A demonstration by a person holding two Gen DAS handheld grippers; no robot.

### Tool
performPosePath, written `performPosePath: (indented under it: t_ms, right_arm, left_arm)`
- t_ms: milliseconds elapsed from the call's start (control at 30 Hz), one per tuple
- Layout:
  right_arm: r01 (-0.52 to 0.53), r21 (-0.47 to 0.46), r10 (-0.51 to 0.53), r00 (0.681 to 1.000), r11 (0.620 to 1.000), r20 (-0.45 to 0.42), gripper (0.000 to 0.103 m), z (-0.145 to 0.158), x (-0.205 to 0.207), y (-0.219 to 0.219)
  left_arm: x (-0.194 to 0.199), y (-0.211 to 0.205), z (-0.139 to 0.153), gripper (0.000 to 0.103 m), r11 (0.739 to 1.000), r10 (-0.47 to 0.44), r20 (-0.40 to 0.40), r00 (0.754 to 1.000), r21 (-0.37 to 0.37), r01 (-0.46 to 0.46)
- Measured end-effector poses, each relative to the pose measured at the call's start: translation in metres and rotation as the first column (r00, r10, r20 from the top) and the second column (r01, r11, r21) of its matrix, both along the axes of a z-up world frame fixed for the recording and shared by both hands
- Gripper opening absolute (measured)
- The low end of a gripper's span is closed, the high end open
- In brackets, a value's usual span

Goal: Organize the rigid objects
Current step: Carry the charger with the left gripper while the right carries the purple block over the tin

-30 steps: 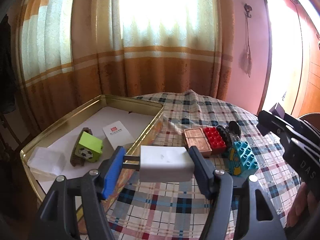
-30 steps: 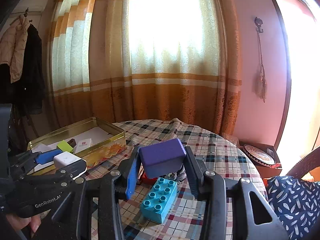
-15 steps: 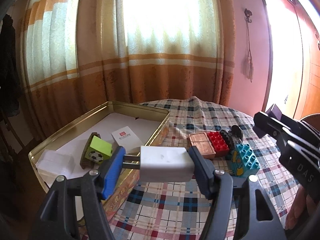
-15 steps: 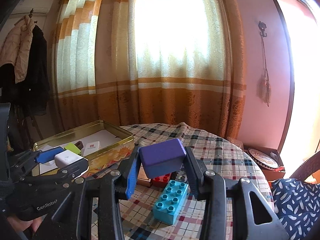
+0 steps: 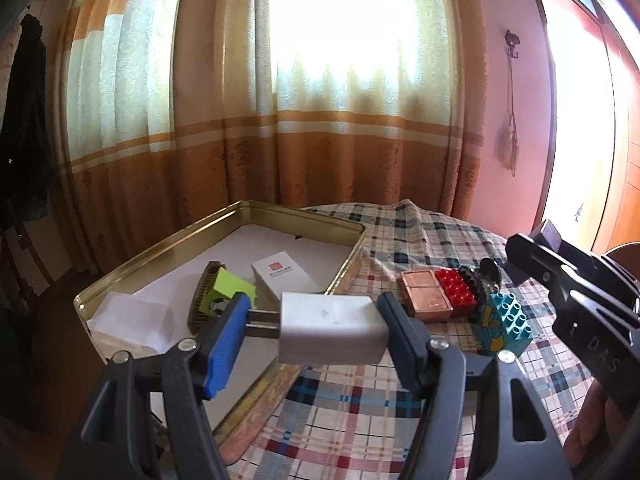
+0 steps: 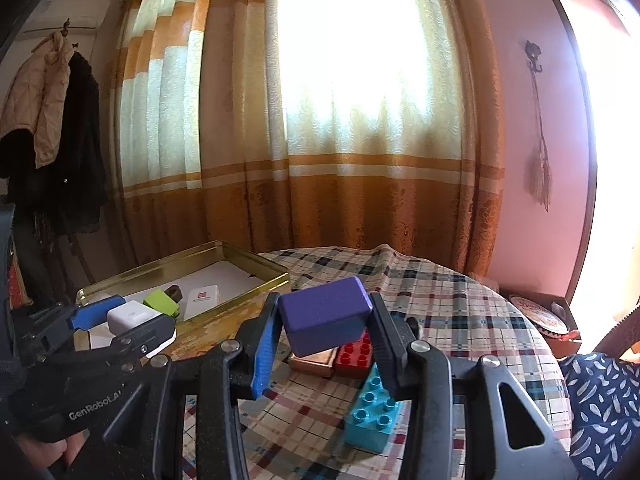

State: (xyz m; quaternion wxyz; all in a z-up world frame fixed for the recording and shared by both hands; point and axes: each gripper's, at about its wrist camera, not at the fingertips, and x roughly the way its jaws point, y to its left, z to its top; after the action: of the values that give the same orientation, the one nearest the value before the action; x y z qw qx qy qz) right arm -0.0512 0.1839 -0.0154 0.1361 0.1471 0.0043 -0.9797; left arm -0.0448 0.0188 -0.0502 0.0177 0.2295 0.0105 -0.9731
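Gripping sideways – white charger [image 5: 332, 328], prongs leftward

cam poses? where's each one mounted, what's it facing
Left wrist: on left gripper, facing the gold tin; white charger clamped; right gripper at right edge.
Right wrist: on right gripper, facing the curtain; purple block clamped; left gripper lower left.
Shared: tin, charger, teal brick.

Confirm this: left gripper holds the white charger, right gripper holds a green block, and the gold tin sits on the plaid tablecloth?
Not quite. The right gripper holds a purple block, not a green one, as the right wrist view shows. The rest stands.
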Motion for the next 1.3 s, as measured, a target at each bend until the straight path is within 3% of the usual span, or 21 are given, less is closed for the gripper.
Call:
performPosePath:
  t_ms: [1300]
  right_arm:
    - [-0.109,0.008,0.109,0.994,0.994,0.0,0.045,-0.001,0.016,-0.042]
  left_arm:
    - [0.009,-0.034,-0.001,0.066,0.998,0.058,-0.025,0.998,0.011,-0.058]
